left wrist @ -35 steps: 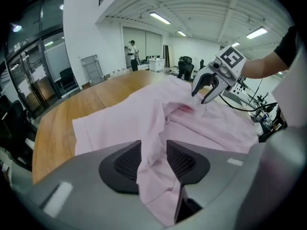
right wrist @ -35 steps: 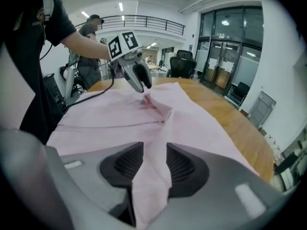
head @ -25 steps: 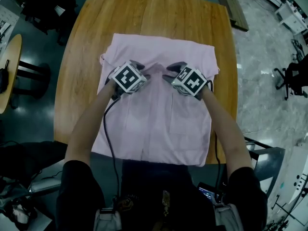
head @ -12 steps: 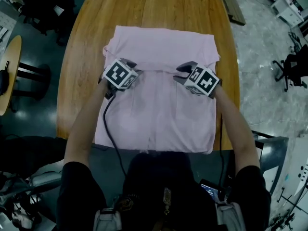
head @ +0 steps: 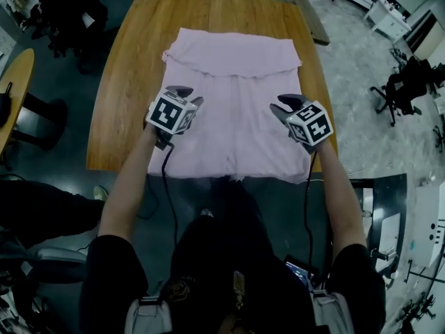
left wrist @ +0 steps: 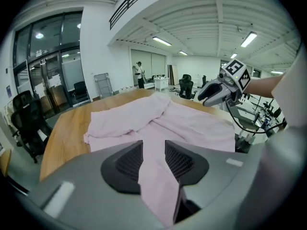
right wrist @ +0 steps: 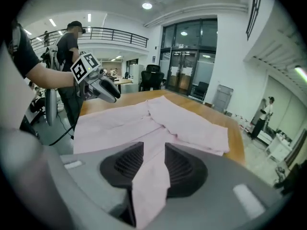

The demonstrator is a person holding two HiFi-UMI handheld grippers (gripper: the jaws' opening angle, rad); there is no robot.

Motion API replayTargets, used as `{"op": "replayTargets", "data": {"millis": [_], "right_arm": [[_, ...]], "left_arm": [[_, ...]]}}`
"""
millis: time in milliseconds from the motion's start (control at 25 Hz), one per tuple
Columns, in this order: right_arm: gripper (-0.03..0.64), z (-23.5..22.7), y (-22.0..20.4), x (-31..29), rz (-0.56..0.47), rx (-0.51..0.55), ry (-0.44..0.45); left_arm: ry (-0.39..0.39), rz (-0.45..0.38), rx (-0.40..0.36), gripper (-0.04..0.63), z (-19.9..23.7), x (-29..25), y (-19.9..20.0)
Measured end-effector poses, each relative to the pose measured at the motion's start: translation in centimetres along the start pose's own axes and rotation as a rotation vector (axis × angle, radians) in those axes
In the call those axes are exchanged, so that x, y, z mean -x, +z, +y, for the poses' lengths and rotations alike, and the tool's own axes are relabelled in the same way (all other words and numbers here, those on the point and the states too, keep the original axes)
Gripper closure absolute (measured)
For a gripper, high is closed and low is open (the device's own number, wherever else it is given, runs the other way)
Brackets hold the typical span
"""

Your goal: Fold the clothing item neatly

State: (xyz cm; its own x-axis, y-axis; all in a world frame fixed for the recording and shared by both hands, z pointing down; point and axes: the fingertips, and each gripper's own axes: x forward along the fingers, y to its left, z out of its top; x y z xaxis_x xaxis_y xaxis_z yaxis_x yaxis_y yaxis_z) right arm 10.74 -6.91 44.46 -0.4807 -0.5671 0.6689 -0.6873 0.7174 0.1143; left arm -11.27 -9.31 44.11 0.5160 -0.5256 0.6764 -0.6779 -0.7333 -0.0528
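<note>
A pale pink shirt (head: 233, 117) lies spread on the wooden table (head: 128, 82), its far part folded over (head: 233, 54) and its near hem at the front edge. My left gripper (head: 183, 94) hovers over the shirt's left side. In the left gripper view a raised strip of the shirt (left wrist: 156, 128) runs between the pads of the left gripper (left wrist: 153, 153), whose jaws have just been opening a little with the cloth still pinched. My right gripper (head: 285, 104) is over the shirt's right side. The right gripper (right wrist: 153, 157) is shut on another raised strip of the shirt (right wrist: 153, 143).
A round side table (head: 14, 96) stands at the left and office chairs (head: 407, 85) at the right on the shiny floor. Dark chairs (head: 69, 9) sit beyond the table's far left corner. Cables hang from both grippers towards my body.
Both grippers have moved back towards me and apart, from the shirt's middle to its two sides, and have risen, each lifting a pinch of pink cloth.
</note>
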Motion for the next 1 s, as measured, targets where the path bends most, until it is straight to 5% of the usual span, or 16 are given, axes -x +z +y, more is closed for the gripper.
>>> {"op": "replayTargets", "data": {"millis": [240, 600, 800, 1000], "right_arm": [[0.48, 5.0, -3.2, 5.5, -0.038, -0.079, -0.092], [0.48, 11.7, -11.9, 7.9, 0.005, -0.219, -0.076], [0.48, 13.1, -17.2, 8.9, 0.006, -0.298, -0.077], [0.469, 12.4, -21.7, 10.5, 0.013, -0.365, -0.125]], "left_arm": [[0.092, -0.02, 0.053, 0.443, -2.2, 5.5, -7.1], [0.265, -0.03, 0.219, 0.443, -4.3, 11.2, -18.3], [0.379, 0.022, 0.319, 0.443, -5.0, 13.1, -24.4], [0.395, 0.053, 0.427, 0.42, -4.7, 12.8, -28.5]]}}
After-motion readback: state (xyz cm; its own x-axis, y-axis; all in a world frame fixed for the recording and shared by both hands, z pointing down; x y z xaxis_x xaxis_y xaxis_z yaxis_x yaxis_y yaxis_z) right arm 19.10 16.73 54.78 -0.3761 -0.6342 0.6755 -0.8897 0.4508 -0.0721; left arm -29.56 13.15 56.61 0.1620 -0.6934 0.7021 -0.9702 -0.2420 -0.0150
